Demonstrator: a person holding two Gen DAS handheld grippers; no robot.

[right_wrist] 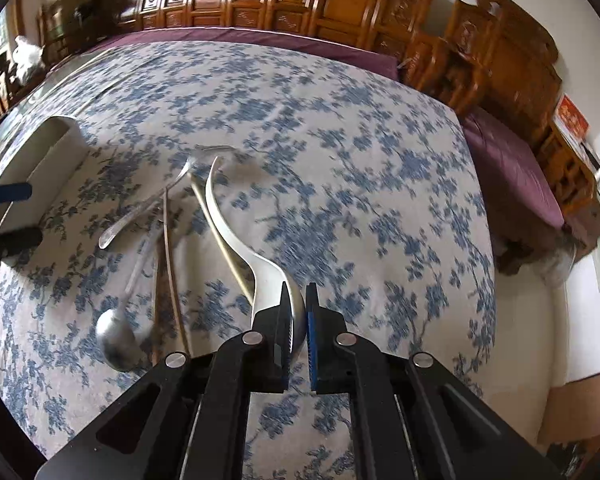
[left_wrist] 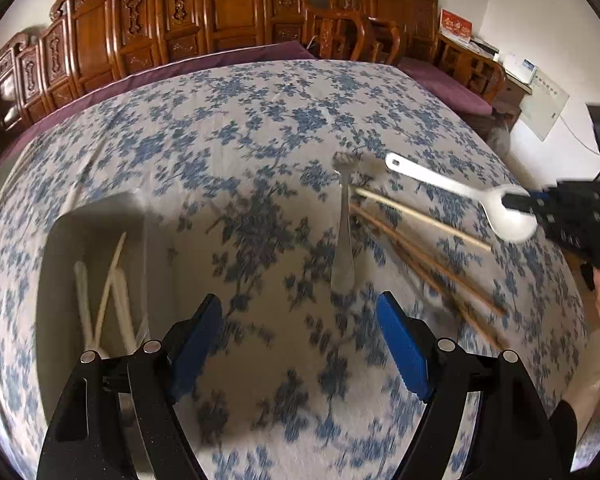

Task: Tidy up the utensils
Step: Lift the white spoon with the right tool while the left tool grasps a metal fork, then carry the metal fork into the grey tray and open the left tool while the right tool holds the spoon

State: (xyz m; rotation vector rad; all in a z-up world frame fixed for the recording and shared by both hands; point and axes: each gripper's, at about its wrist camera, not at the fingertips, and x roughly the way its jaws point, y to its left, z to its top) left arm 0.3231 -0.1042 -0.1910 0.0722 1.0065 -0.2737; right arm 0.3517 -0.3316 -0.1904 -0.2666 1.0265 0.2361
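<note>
Left wrist view shows a large surface covered by a white cloth with blue flowers (left_wrist: 260, 128), and behind its far edge stands carved wooden furniture (left_wrist: 220, 12) with a purple cushion (left_wrist: 228, 58) along it. Near the left edge of the cloth sits a white organizer tray (left_wrist: 96, 240); inside it lie some thin white utensils (left_wrist: 100, 292), blurred, so I cannot tell their kind. The left gripper (left_wrist: 300, 344) hovers over the cloth with its blue pads spread wide and nothing between them. Toward the right edge of the cloth lies a group of utensils: a metal fork (left_wrist: 345, 232) with its tines pointing to the far edge, and just beside it several wooden chopsticks (left_wrist: 424, 256) that cross each other. The right gripper (right_wrist: 298, 320) is closed on the bowl of a white spoon (right_wrist: 236, 240), and the spoon's handle curves away toward the far edge, over the chopsticks (right_wrist: 168, 264). In the right wrist view, a metal spoon (right_wrist: 118, 340) also lies on the cloth (right_wrist: 340, 160), its bowl near the near edge and touching the chopsticks. The fork (right_wrist: 148, 204) lies beyond it, and the tray (right_wrist: 40, 160) is at the left edge, well apart from the white spoon.
</note>
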